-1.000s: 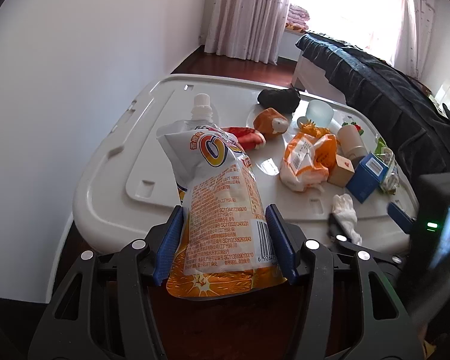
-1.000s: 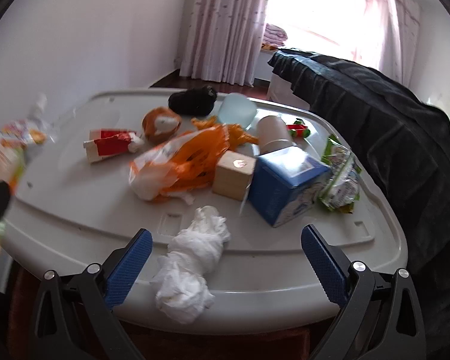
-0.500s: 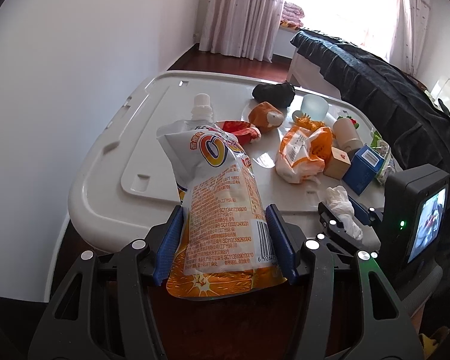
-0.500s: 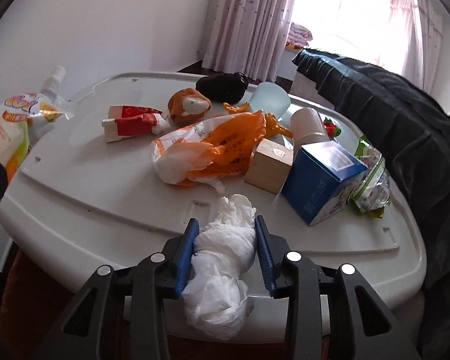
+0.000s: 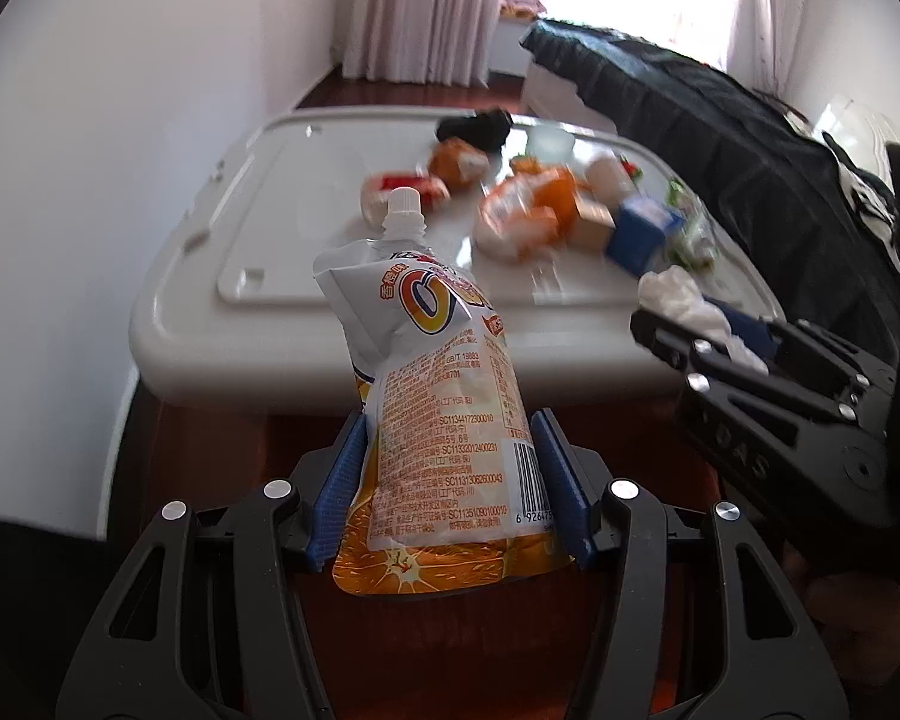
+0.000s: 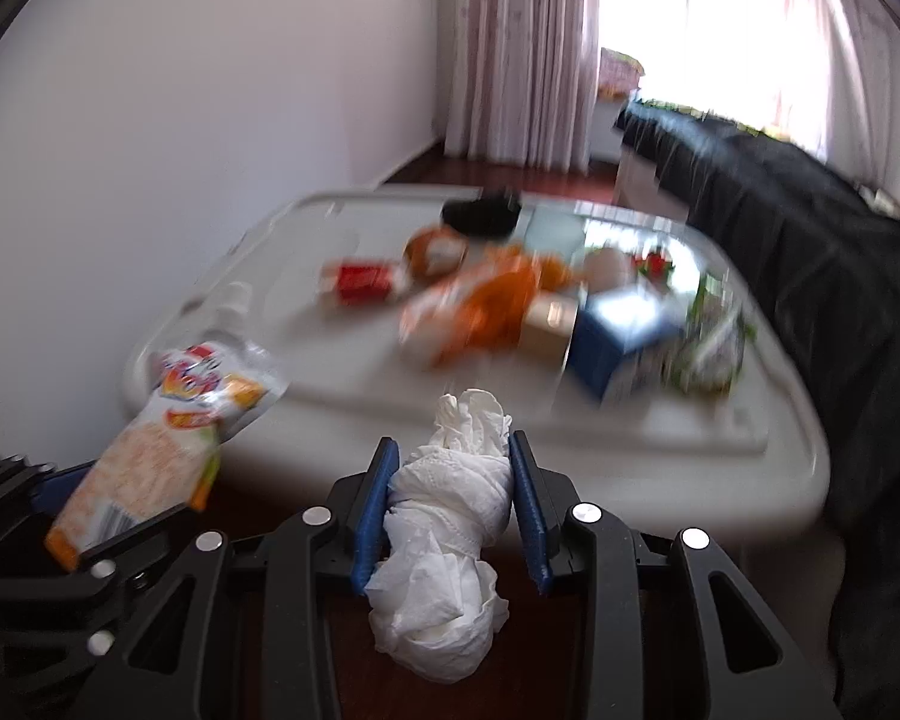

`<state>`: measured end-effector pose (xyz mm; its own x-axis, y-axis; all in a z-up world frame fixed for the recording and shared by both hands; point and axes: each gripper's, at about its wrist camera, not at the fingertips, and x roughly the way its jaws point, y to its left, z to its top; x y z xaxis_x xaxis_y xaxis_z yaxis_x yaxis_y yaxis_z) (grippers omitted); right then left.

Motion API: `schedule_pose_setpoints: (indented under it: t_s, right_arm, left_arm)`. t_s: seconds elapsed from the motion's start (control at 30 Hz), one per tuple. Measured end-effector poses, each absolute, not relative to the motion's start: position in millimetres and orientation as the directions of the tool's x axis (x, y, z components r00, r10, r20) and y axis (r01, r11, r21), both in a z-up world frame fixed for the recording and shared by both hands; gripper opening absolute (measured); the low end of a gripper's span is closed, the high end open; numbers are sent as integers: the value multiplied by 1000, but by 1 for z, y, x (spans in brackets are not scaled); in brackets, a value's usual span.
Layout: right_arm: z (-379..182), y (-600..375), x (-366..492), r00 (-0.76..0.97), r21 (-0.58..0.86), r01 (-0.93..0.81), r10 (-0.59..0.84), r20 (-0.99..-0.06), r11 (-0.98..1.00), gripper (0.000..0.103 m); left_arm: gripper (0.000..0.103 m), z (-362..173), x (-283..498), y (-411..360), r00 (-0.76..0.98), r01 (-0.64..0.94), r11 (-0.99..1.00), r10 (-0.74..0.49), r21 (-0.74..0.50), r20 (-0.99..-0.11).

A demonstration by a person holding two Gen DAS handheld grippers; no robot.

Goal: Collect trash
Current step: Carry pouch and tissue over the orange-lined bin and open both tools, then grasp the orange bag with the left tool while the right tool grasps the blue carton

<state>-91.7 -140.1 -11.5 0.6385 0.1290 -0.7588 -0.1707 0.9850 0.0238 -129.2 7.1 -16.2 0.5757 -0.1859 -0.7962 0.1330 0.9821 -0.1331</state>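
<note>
My left gripper (image 5: 450,480) is shut on an orange-and-white drink pouch (image 5: 438,414) with a white cap, held off the near edge of the white table (image 5: 222,324). My right gripper (image 6: 453,504) is shut on a crumpled white tissue (image 6: 450,516), also held off the table's near edge. The right gripper with the tissue (image 5: 684,300) shows at the right in the left wrist view. The pouch (image 6: 162,438) shows at the left in the right wrist view.
On the table lie a red wrapper (image 5: 402,186), an orange plastic bag (image 5: 528,210), a small wooden box (image 5: 594,219), a blue carton (image 5: 642,234), a green wrapper (image 6: 714,336) and a black object (image 5: 474,126). A dark-covered bed (image 5: 720,120) stands right.
My right gripper closed on the tissue and lifted it off the table toward me. Both grippers have pulled back from the table edge; the left still holds the pouch.
</note>
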Motion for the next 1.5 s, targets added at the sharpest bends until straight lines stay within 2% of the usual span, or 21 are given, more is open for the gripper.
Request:
schedule_pose_setpoints:
  t_s: [0.27,0.33,0.37,0.4,0.43,0.5,0.73,0.97,1.07,1.17,1.27,1.5]
  right_arm:
    - [-42,-152,-132,523,27,-128,91,-847,991,38]
    - [-47,-156,-137,500,36,-112,88,-861,993,41]
    - [-49,-159,-139,491,41,-102,86,-867,994,46]
    - [-51,-161,-141,489,37,-79,72,-869,996,66]
    - [-51,-162,-142,494,32,-61,58,-868,998,86]
    - [-47,-166,-143,517,39,-40,54,-855,998,93]
    - [-26,-180,-141,601,63,-5,53,-797,998,98]
    - [-3,-186,-108,650,94,-38,96,-754,995,98]
    - [9,-186,-81,683,58,-94,107,-722,994,98]
    - [13,-190,-36,709,-38,-167,93,-699,985,98]
    - [1,-200,2,715,-132,-194,48,-698,972,98]
    - [-36,-215,68,636,-167,-294,62,-769,941,98]
  left_arm:
    - [55,-34,-161,8,486,138,980,-193,-144,-852]
    - [55,-42,-167,8,450,137,980,-191,-144,-872]
    - [55,-44,-170,7,437,136,980,-192,-146,-879]
    - [58,-47,-172,6,418,139,979,-192,-146,-888]
    - [66,-48,-174,5,406,141,979,-192,-146,-893]
    - [77,-47,-176,5,402,135,982,-173,-129,-899]
    - [83,-32,-173,5,478,141,987,-132,-72,-868]
    - [84,-8,-144,21,553,125,980,-198,-154,-809]
    - [84,2,-124,24,584,102,981,-195,-167,-788]
    - [84,10,-104,21,602,84,981,-191,-177,-775]
    - [84,15,-89,14,614,82,979,-197,-187,-764]
    - [84,7,-68,-10,608,121,980,-201,-161,-768]
